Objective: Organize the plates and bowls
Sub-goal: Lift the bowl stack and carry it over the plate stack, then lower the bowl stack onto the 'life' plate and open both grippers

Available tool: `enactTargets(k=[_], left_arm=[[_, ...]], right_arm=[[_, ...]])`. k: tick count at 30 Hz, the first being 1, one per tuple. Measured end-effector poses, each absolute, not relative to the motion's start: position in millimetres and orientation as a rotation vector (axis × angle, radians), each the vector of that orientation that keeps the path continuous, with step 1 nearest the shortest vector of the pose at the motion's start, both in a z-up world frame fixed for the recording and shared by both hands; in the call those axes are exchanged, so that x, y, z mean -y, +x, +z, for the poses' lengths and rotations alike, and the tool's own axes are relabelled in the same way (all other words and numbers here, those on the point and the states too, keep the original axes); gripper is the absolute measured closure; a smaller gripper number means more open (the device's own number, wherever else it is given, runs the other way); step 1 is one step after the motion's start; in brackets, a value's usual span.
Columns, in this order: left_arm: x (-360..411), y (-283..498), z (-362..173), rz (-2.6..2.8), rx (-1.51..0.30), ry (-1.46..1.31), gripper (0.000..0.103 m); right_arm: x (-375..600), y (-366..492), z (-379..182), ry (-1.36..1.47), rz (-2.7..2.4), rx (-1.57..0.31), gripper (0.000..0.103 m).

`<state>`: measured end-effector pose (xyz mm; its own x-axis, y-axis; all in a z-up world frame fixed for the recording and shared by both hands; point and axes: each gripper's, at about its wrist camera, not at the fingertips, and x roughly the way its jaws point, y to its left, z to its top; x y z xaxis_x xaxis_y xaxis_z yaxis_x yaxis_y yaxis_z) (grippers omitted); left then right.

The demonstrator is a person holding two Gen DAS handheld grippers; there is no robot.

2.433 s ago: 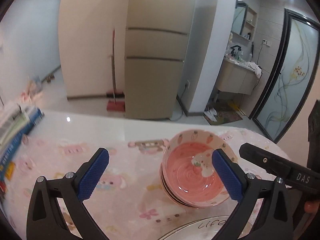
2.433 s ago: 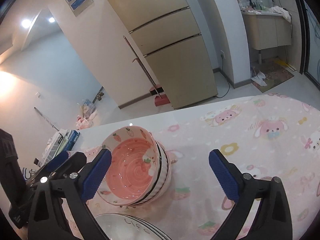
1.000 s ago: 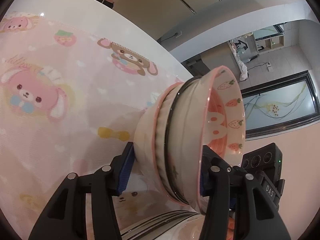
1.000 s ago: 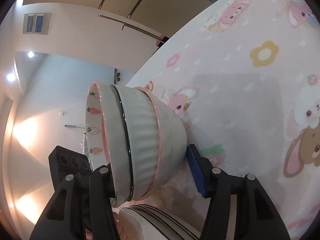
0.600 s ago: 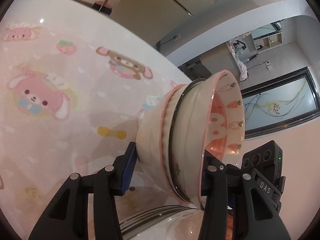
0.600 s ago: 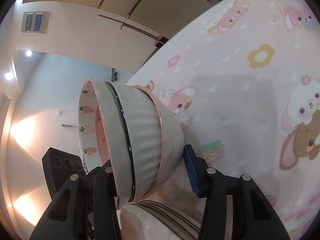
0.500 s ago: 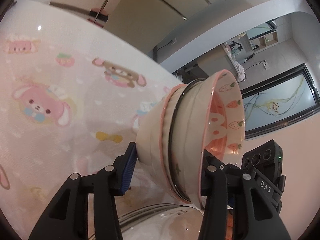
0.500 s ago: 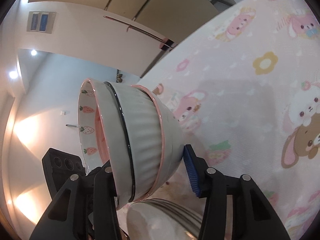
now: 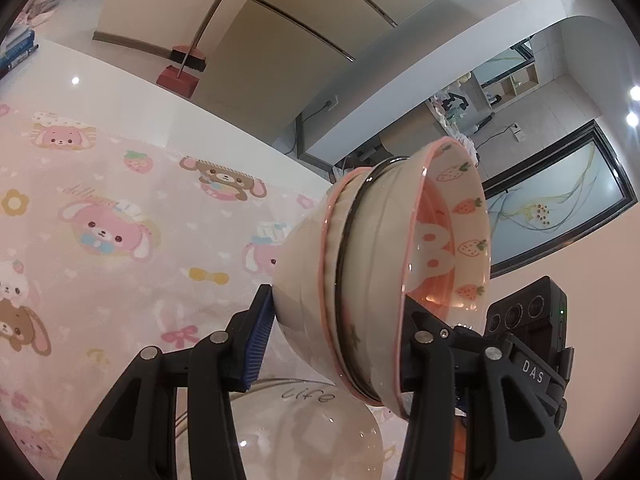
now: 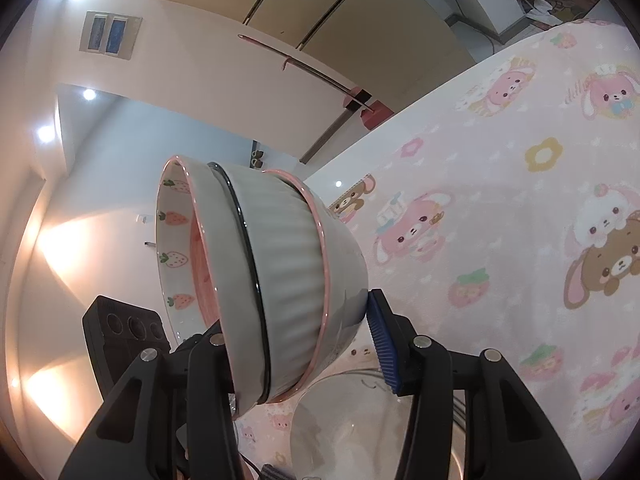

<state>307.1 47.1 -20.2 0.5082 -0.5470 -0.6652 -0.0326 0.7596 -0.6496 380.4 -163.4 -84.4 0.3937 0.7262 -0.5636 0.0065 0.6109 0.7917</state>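
Observation:
A stack of three nested bowls [image 9: 360, 280], the top one pink inside with strawberry prints, hangs above the table. My left gripper [image 9: 336, 336] is shut on its rim: the blue pad [image 9: 260, 340] presses the outer wall and the other finger sits inside. My right gripper [image 10: 296, 344] is shut on the opposite side of the same stack [image 10: 280, 280], its blue pad [image 10: 382, 352] on the outer wall. Each gripper's black body shows in the other's view, the right gripper [image 9: 528, 344] and the left gripper [image 10: 124, 332]. Below lies a pile of white plates [image 9: 304, 428] lettered "life".
A pink cartoon tablecloth [image 9: 100, 240] covers the white table. Books [image 9: 16, 48] lie at its far left edge. Beyond the table stand a beige fridge [image 9: 280, 40] and a red broom [image 9: 184, 68]. The plates [image 10: 360, 428] sit at the near edge.
Both grippers closed on the bowl stack and have lifted it off the tablecloth. It has kept rising, and more of the plates shows beneath it.

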Motion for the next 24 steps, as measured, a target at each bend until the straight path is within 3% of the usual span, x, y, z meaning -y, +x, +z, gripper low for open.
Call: enactTargets(k=[16,24], left_arm=[[-44,247,20,-0.343,-0.983,-0.614,0.058],[-37,209,14,-0.357,-1.001,-0.627,0.057]], right_arm=[[159,313,-43,0.787,0.579,-1.053,0.053],[169,268,-42,0.769,0.561,-1.081,0.053]])
